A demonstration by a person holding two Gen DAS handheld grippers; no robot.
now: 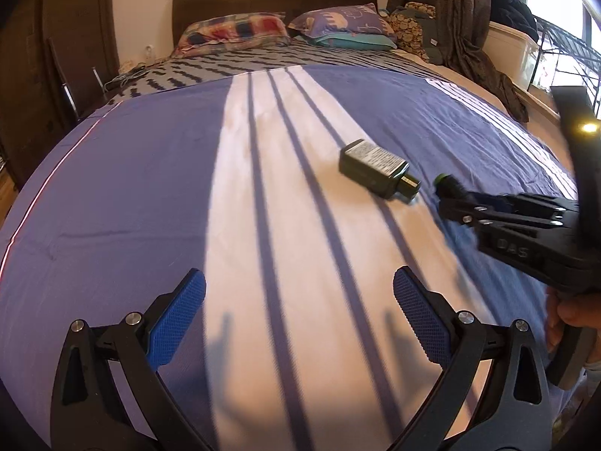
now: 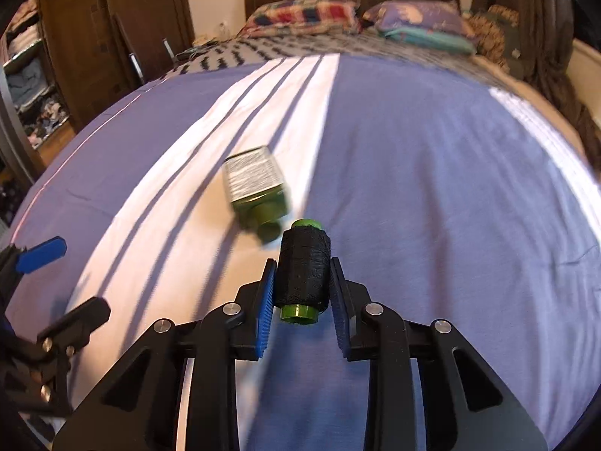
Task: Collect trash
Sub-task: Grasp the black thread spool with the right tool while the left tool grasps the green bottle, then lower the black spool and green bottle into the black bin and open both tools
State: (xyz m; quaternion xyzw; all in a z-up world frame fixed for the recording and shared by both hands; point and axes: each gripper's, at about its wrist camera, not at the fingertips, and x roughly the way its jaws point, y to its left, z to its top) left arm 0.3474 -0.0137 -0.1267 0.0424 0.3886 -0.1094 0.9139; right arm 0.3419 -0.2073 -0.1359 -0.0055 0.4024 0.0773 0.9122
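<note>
Two items are lying on the bed: we are closing our right gripper fingers on the black thread spool, gripping centrally beside the green bottle; left gripper fingers are gaping empty.

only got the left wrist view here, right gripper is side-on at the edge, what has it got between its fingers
Observer: A spool of black thread on a green core, with the blue pads of the right gripper against both of its sides.
Operator: is the spool upright or lying down
Observer: Lying along the fingers, with one green end facing the camera and the other pointing toward the green bottle.
Operator: anything on my far left
Observer: An open wardrobe with shelves of folded clothes, beyond the bed's left side.
</note>
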